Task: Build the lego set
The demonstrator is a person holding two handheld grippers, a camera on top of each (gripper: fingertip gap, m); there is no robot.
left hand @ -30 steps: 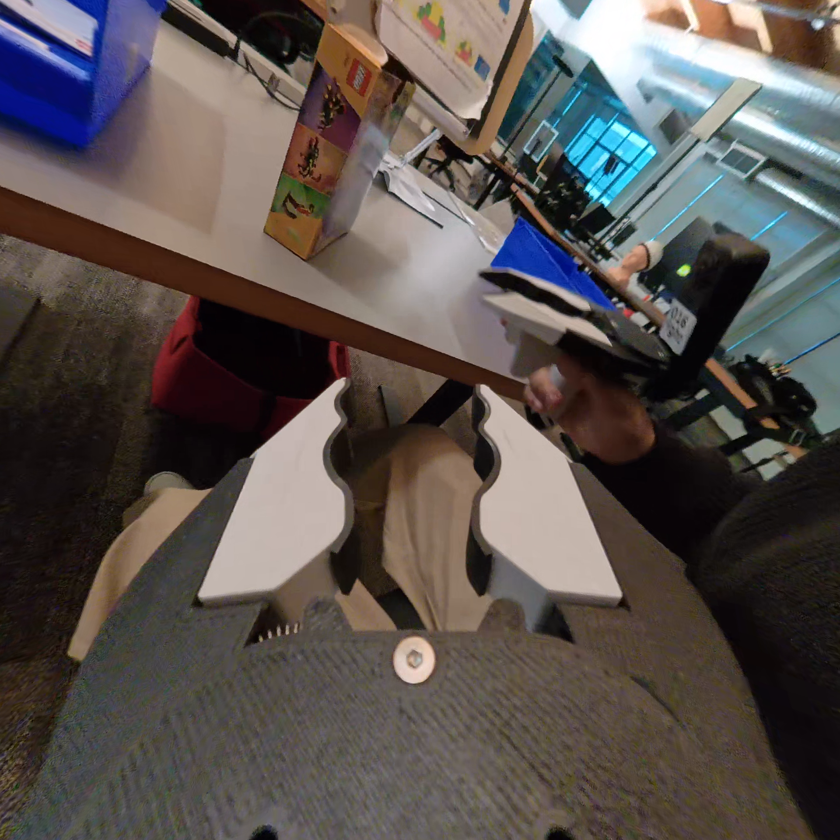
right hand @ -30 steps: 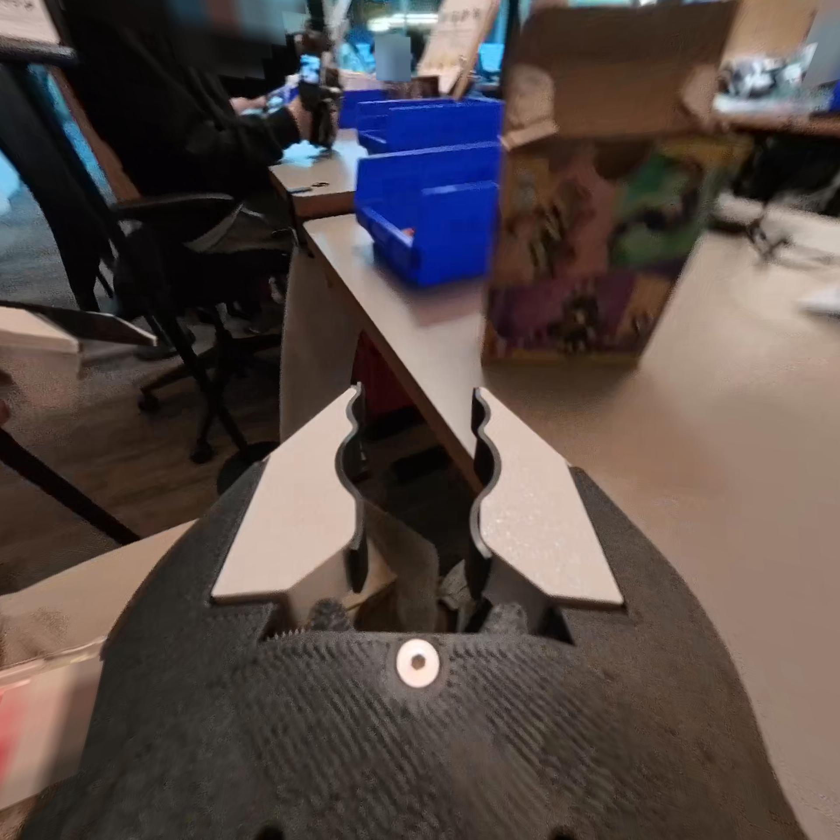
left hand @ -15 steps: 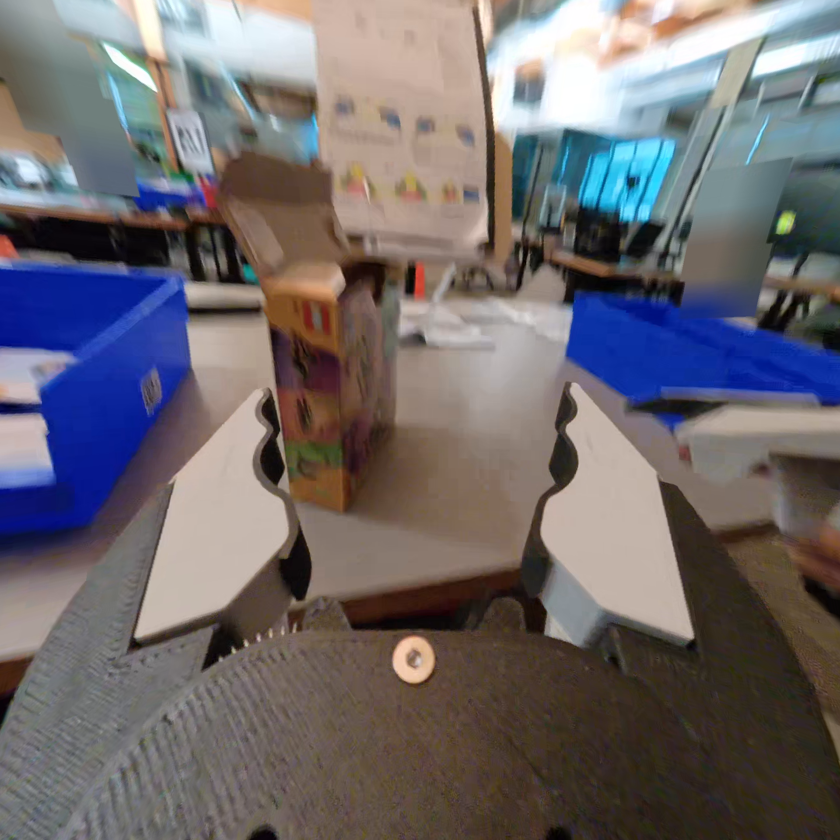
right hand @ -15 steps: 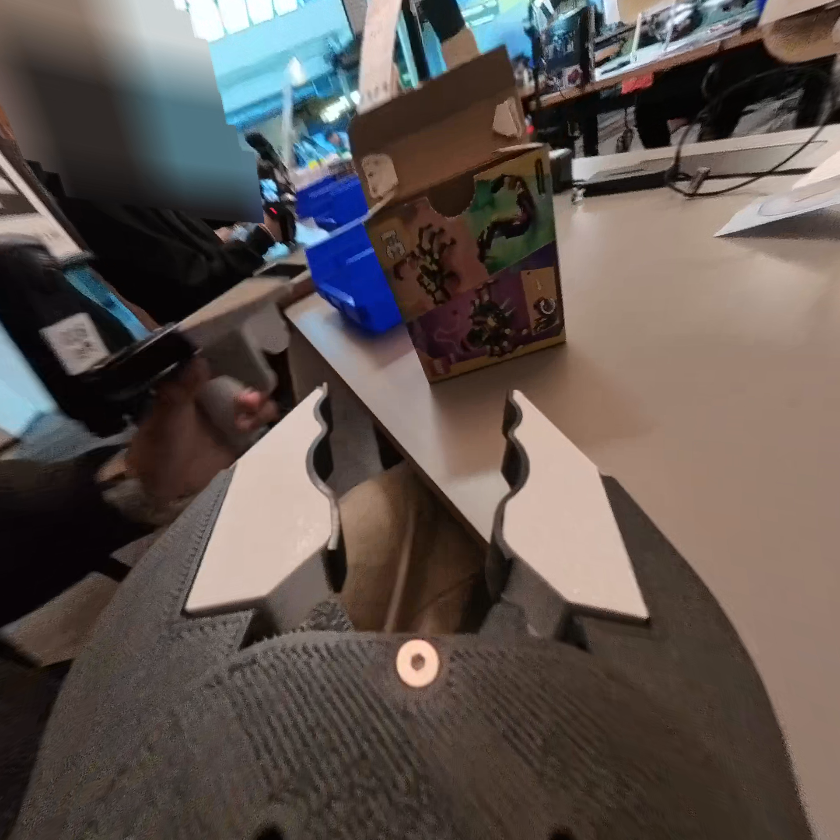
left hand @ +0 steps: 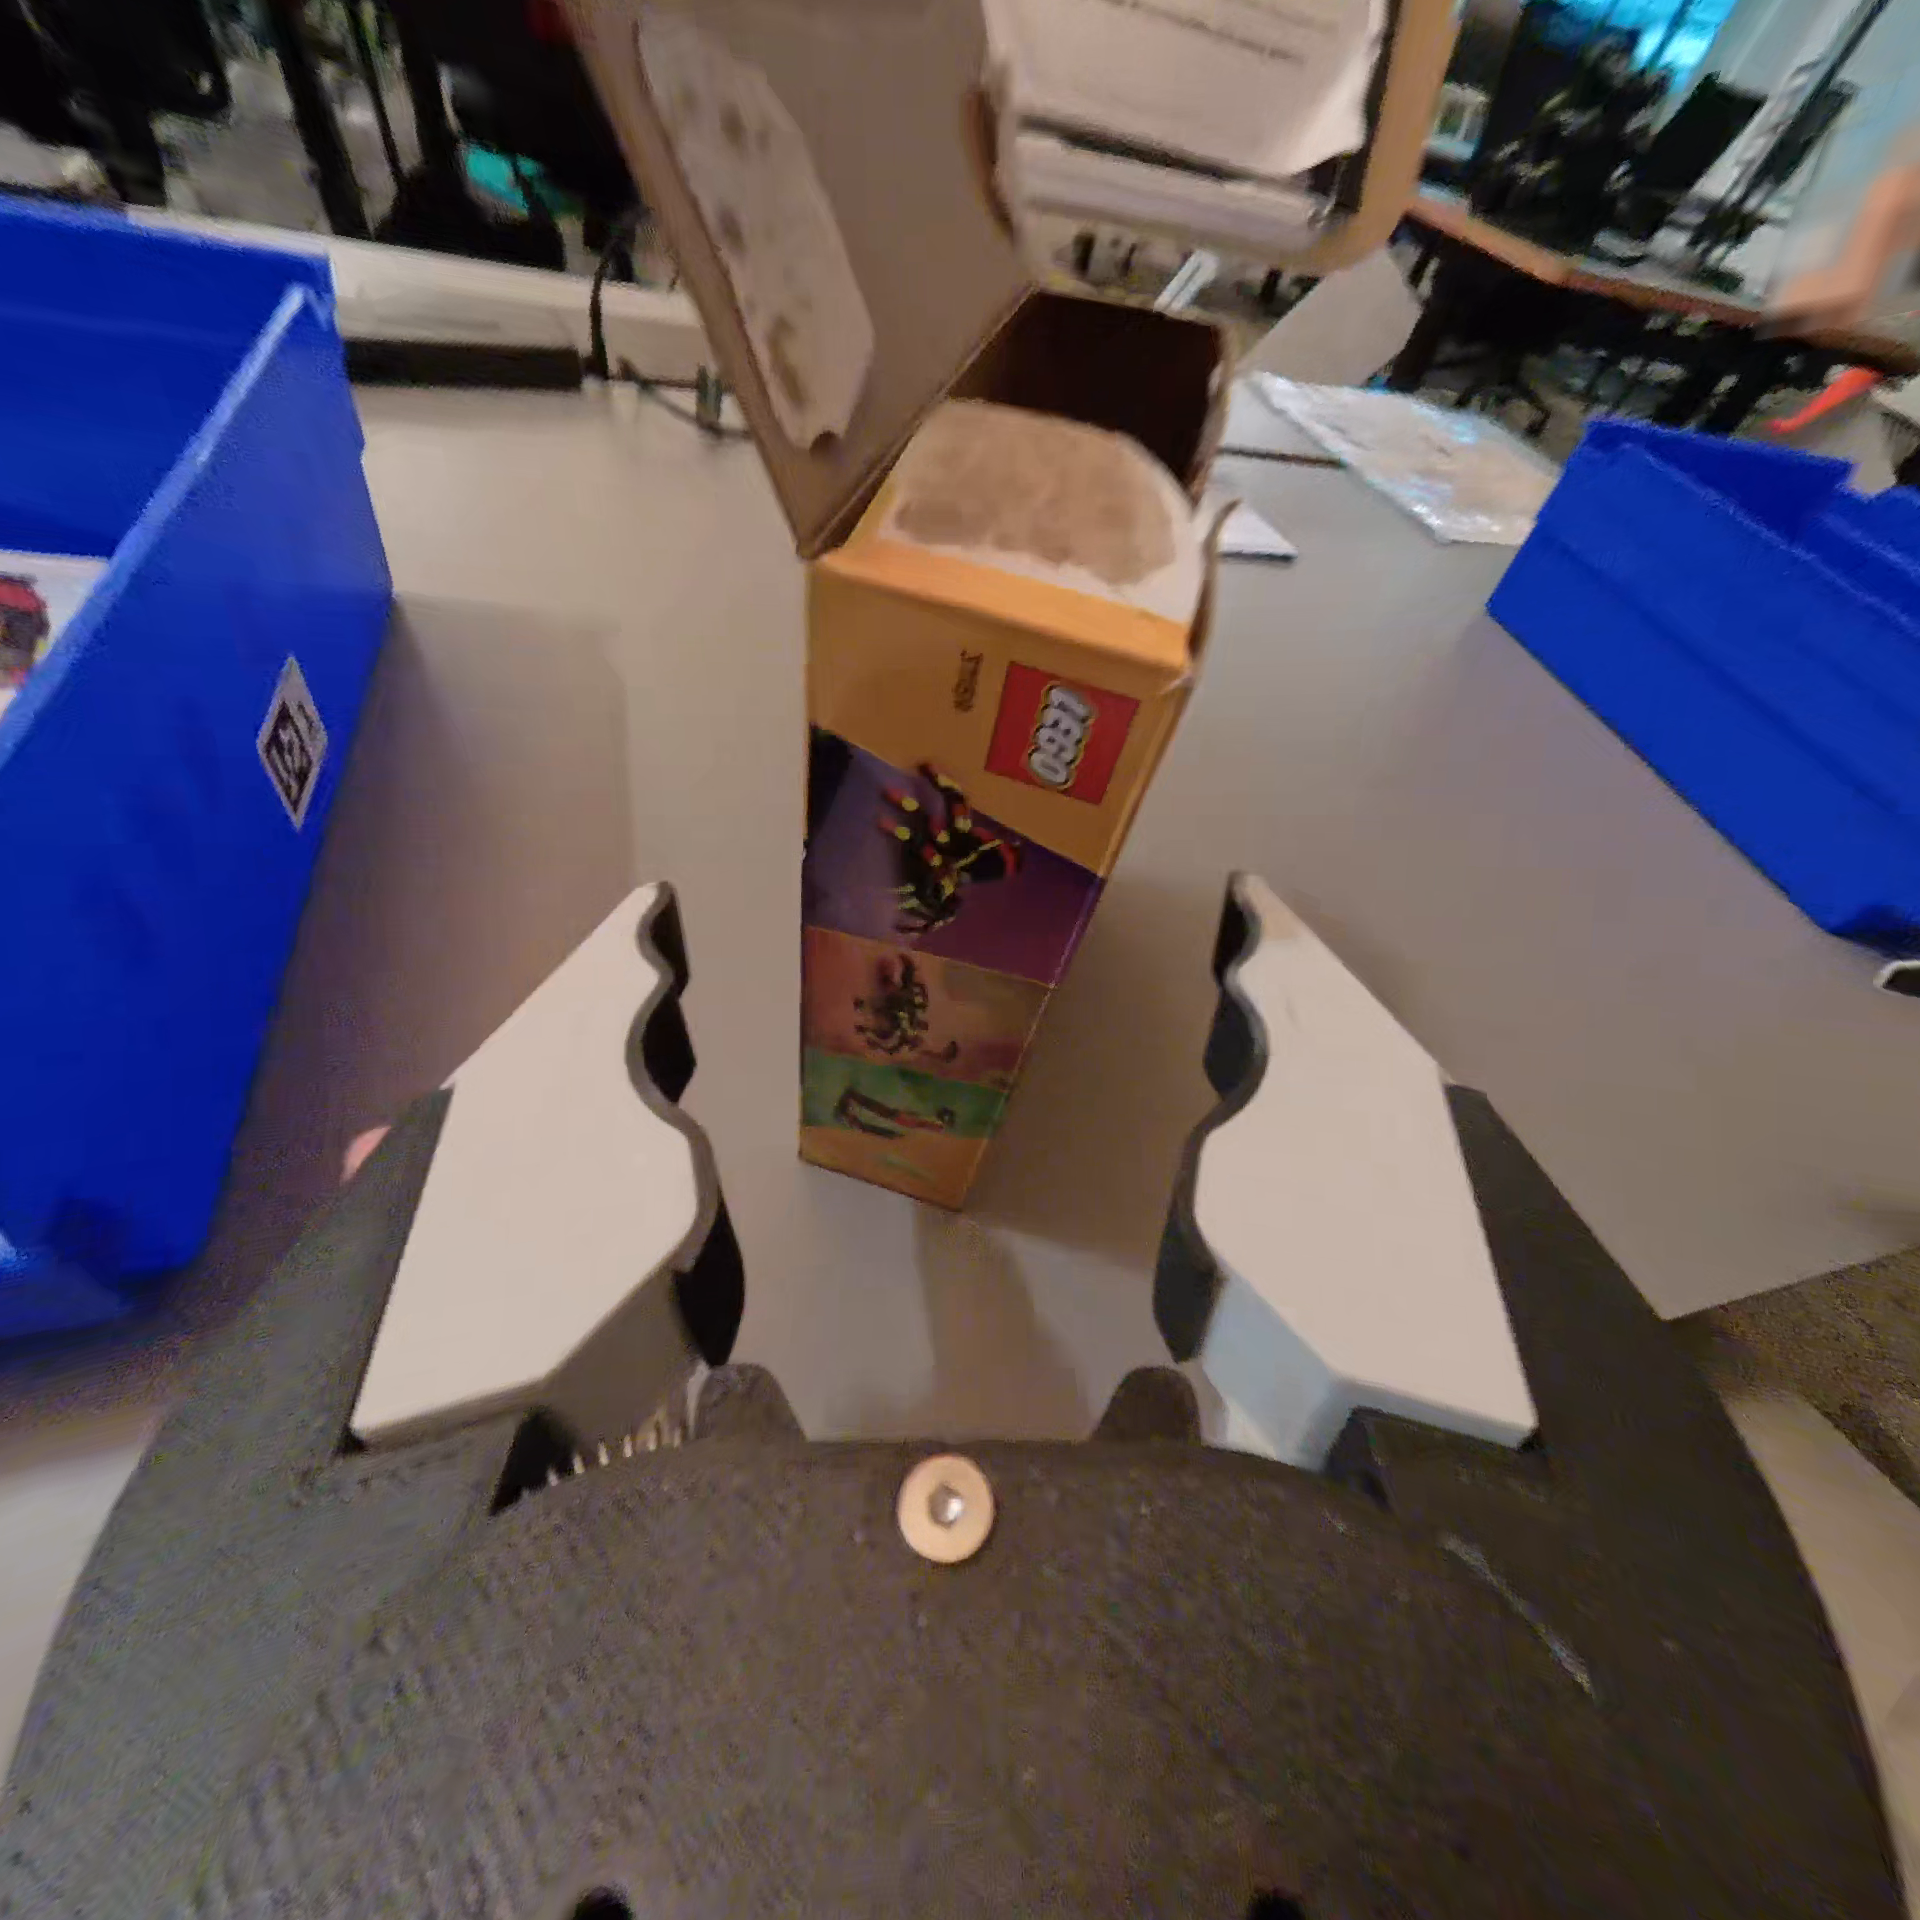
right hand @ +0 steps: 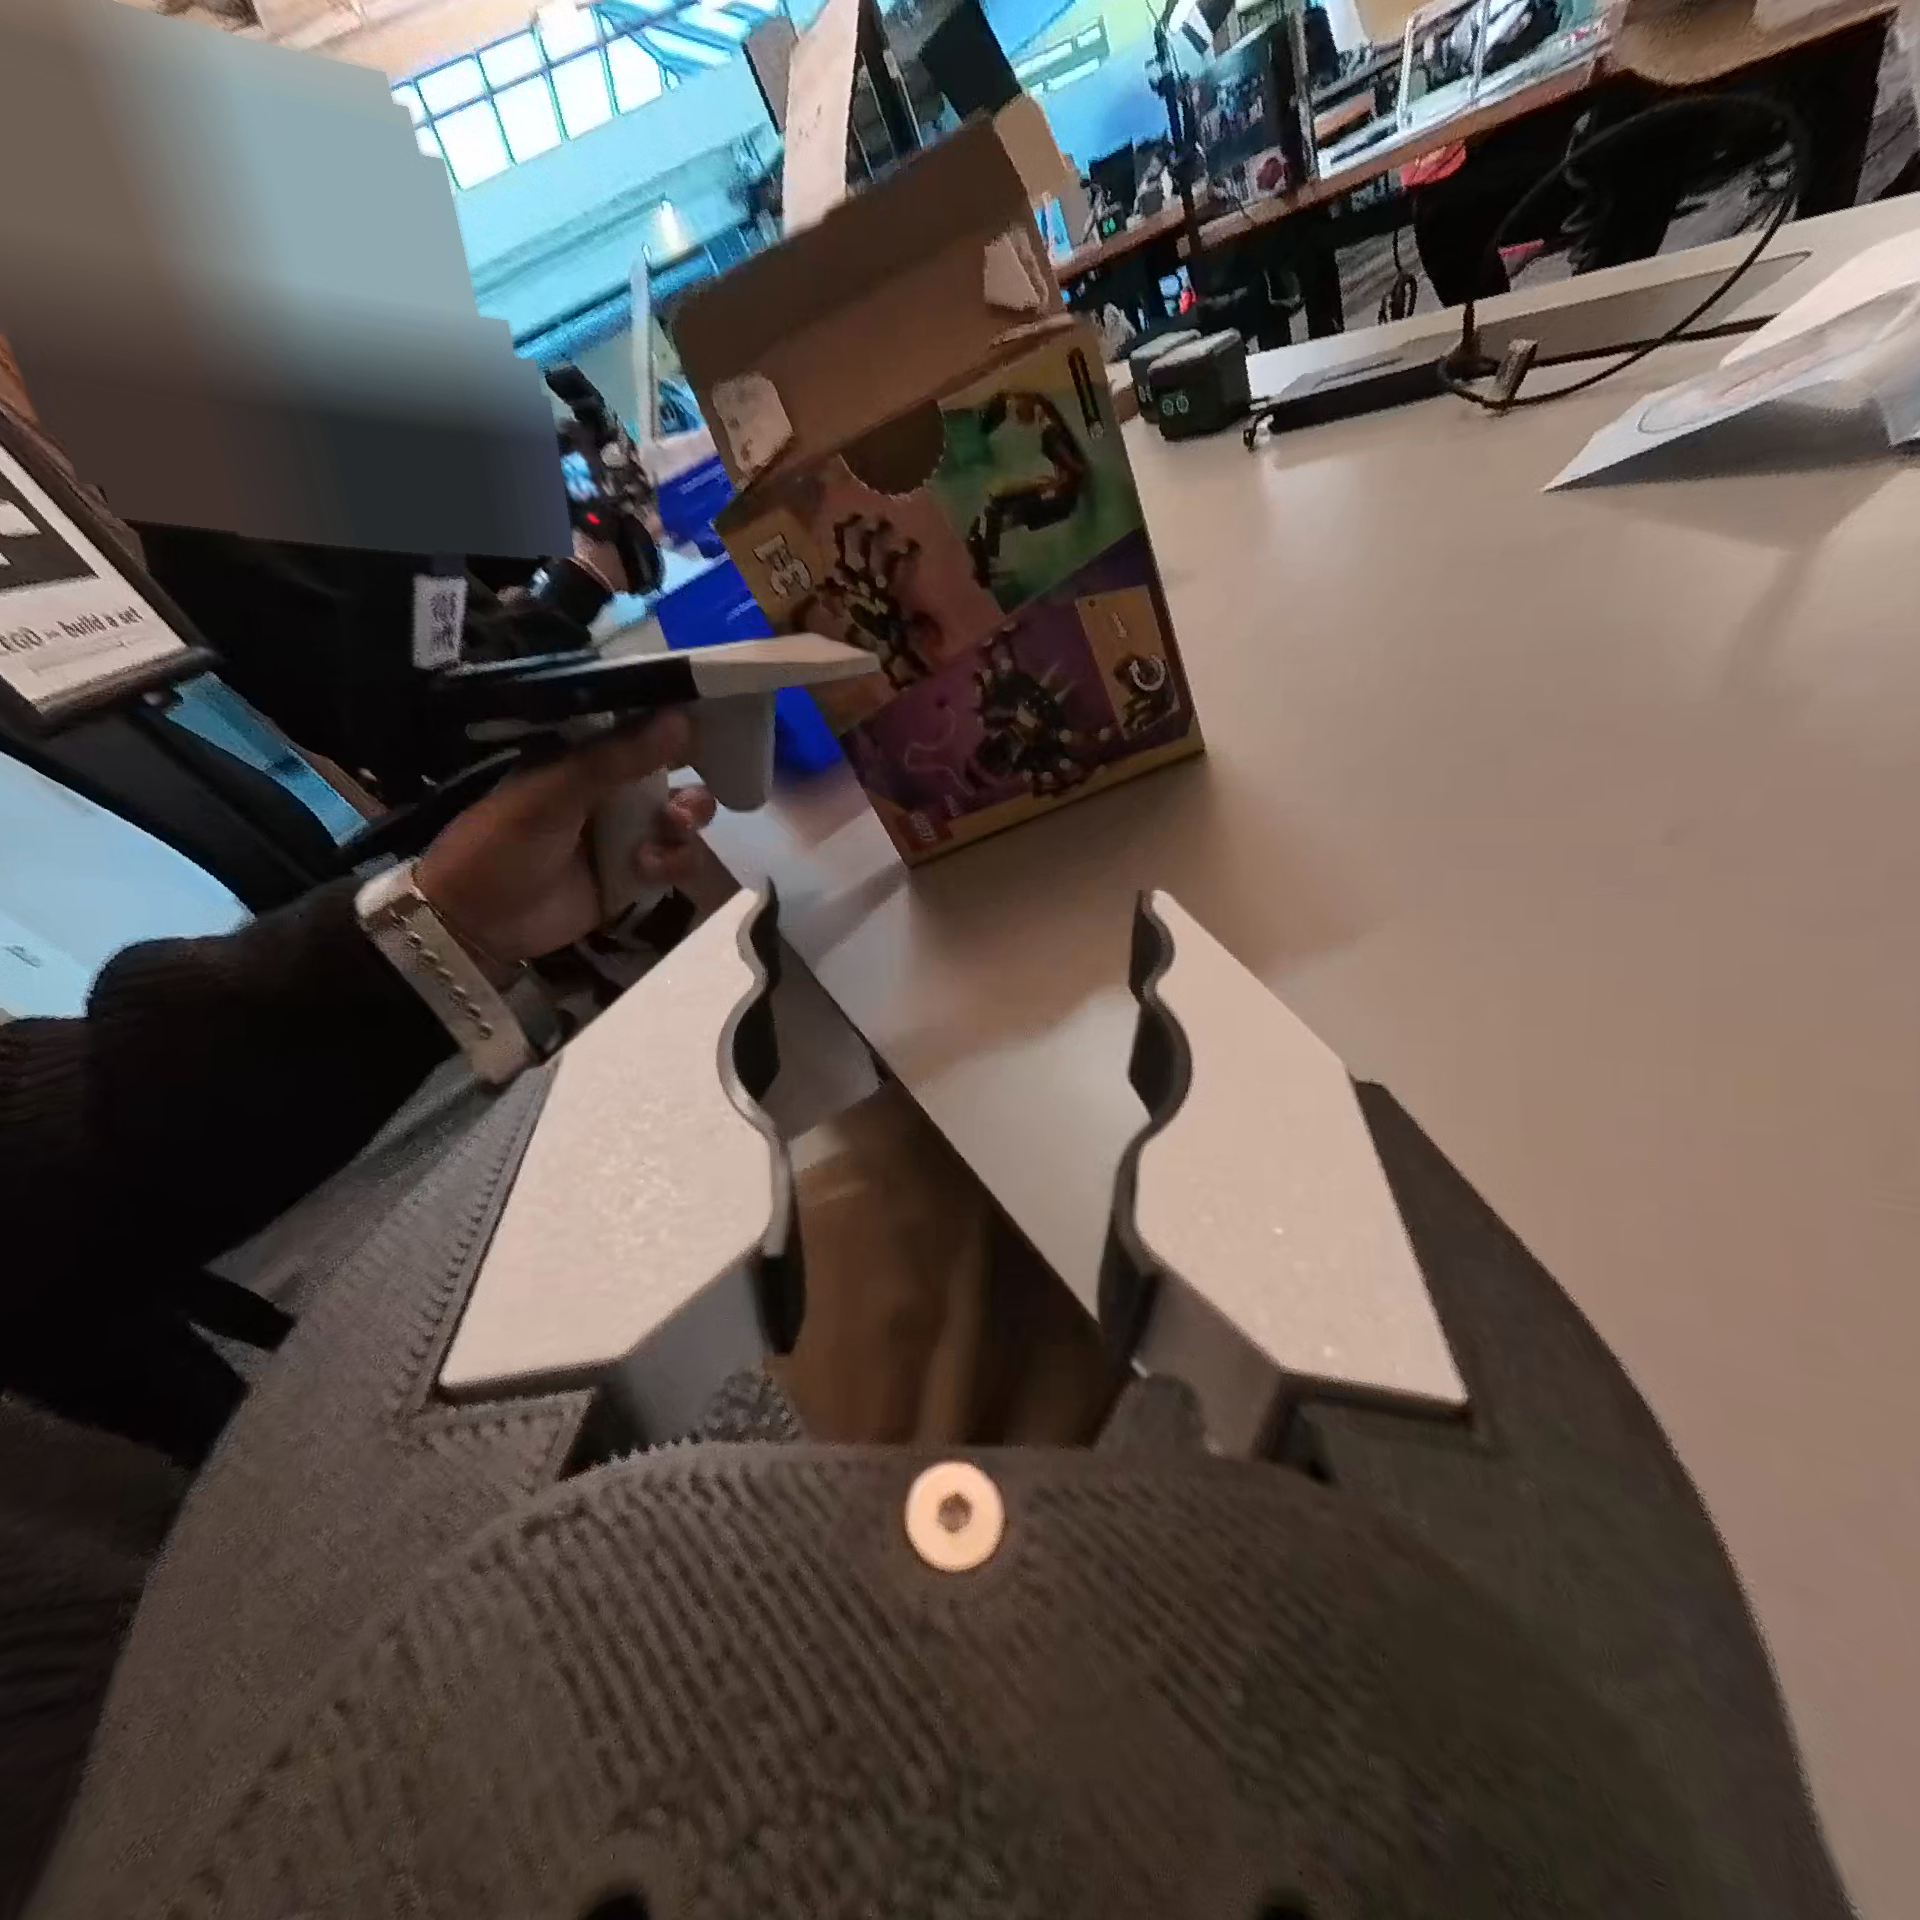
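A tall lego set box (left hand: 966, 831) stands upright on the grey table (left hand: 1351, 810), its top flap open and a pale bag showing inside. My left gripper (left hand: 948, 904) is open wide, level with the box's lower half, with the narrow side of the box between the fingertips but apart from them. In the right wrist view the same box (right hand: 966, 582) stands ahead and left. My right gripper (right hand: 954, 914) is open and empty over the table's near edge. The left gripper also shows in the right wrist view (right hand: 727, 675), held by a hand beside the box.
A blue bin (left hand: 177, 727) stands at the left of the table and another blue bin (left hand: 1725, 665) at the right. Papers (right hand: 1787, 405), a cable and small black devices (right hand: 1195, 384) lie farther back. A person in a dark sleeve (right hand: 208, 1060) is at the left.
My left gripper rose from below the table edge, opened wide and closed in on the box. My right gripper opened wider and turned toward the box.
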